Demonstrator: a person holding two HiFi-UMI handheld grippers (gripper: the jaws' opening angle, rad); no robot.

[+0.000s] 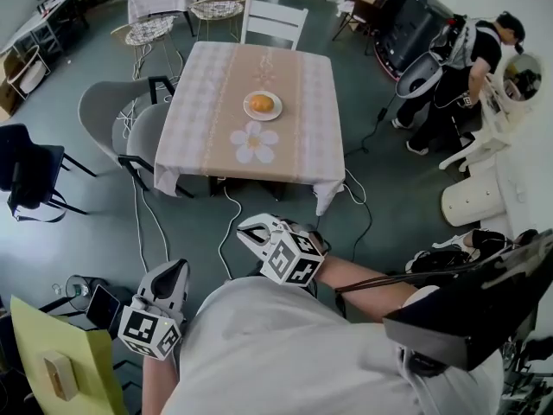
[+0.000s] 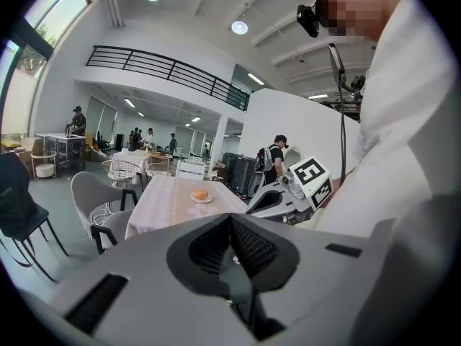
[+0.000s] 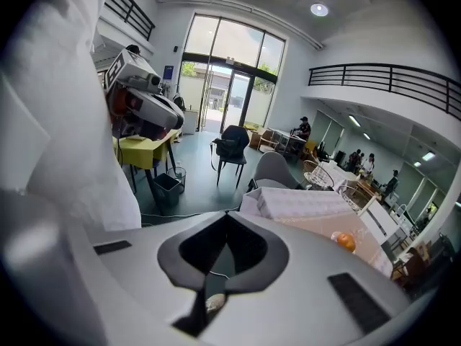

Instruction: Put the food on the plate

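An orange round piece of food [image 1: 262, 103] lies on a white plate [image 1: 263, 113] in the middle of a table [image 1: 216, 102] with a checked pink cloth. Both grippers are held close to my body, well short of the table. My left gripper [image 1: 174, 277] is shut with nothing in it, down at the lower left. My right gripper [image 1: 251, 232] is shut and empty too, pointing toward the table's near edge. In the left gripper view the food [image 2: 201, 194] shows far off beyond the closed gripper [image 2: 230, 224]. The right gripper view has the food [image 3: 346, 241] at the right, past its closed gripper [image 3: 226, 223].
Grey chairs [image 1: 112, 111] stand left of the table and a white chair [image 1: 273, 22] at its far side. Cables [image 1: 229, 223] trail on the floor before the table. A dark chair [image 1: 30, 175] and a yellow table [image 1: 52, 361] are at the left. A person [image 1: 471, 59] stands at the right.
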